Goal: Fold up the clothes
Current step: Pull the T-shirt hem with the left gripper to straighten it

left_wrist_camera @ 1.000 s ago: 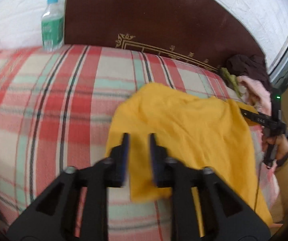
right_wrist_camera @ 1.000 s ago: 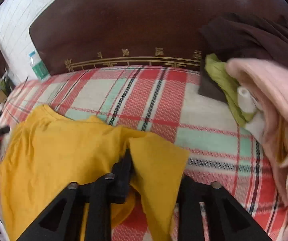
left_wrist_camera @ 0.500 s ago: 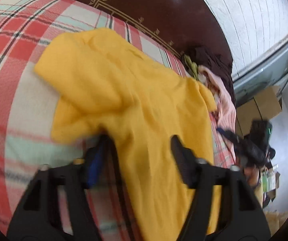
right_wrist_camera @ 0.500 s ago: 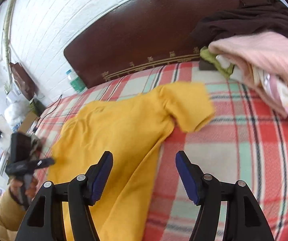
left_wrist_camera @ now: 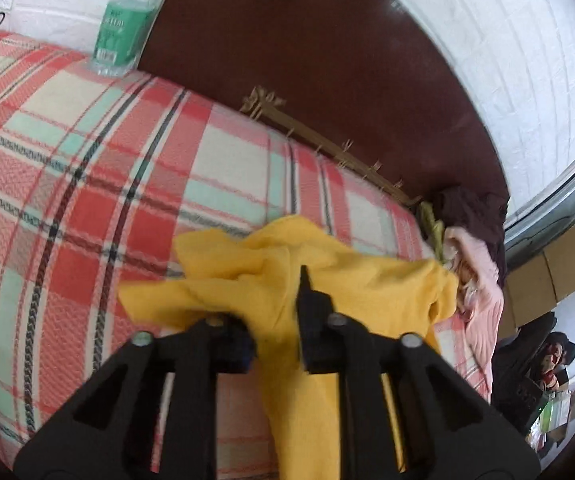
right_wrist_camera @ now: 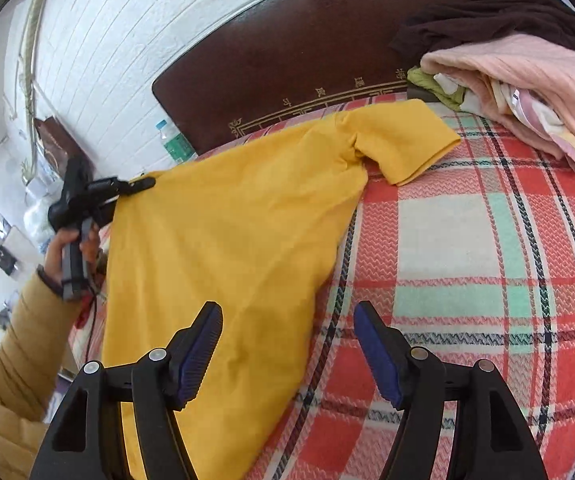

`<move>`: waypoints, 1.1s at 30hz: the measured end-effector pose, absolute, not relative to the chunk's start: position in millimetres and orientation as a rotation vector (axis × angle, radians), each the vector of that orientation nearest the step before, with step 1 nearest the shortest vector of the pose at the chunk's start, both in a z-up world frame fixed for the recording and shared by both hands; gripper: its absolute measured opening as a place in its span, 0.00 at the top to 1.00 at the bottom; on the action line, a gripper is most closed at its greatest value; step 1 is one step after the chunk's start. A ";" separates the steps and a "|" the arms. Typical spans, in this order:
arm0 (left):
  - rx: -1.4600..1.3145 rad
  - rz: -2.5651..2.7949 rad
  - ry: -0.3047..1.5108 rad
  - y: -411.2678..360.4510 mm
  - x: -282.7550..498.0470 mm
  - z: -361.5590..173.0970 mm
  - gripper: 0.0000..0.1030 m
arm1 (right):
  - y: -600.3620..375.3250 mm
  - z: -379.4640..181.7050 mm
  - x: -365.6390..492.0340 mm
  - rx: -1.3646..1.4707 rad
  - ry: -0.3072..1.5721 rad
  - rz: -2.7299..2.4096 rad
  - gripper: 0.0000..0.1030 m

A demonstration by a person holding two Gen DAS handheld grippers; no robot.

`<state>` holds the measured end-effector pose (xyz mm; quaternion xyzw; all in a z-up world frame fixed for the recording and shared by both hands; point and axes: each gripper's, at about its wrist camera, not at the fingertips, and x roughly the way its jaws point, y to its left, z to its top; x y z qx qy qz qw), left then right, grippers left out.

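Observation:
A yellow T-shirt (right_wrist_camera: 227, 232) lies spread on the plaid bed cover (right_wrist_camera: 467, 240), one short sleeve (right_wrist_camera: 407, 144) pointing toward the headboard. My right gripper (right_wrist_camera: 287, 344) is open and empty, hovering over the shirt's lower right edge. My left gripper (left_wrist_camera: 275, 320) is shut on the yellow T-shirt (left_wrist_camera: 327, 288), with bunched cloth draped over its fingers. In the right wrist view the left gripper (right_wrist_camera: 135, 186) holds the shirt's left side, lifted a little off the bed.
A dark wooden headboard (left_wrist_camera: 327, 80) stands behind the bed. A green water bottle (left_wrist_camera: 123, 28) stands at its left end. A heap of pink, green and dark brown clothes (right_wrist_camera: 527, 68) lies at the bed's far right. Cardboard boxes (left_wrist_camera: 559, 268) stand beyond the bed.
My left gripper has shut on the shirt's left side and lifted it, bunching the cloth. My right gripper let go of the sleeve earlier and now hovers open lower over the shirt's edge.

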<state>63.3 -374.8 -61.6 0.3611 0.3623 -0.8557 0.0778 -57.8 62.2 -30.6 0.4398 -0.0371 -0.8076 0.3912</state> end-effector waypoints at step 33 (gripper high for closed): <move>1.205 -2.977 1.179 -198.9 242.1 -83.6 0.81 | 100.2 -31.7 43.0 1.104 -0.147 -1.990 0.89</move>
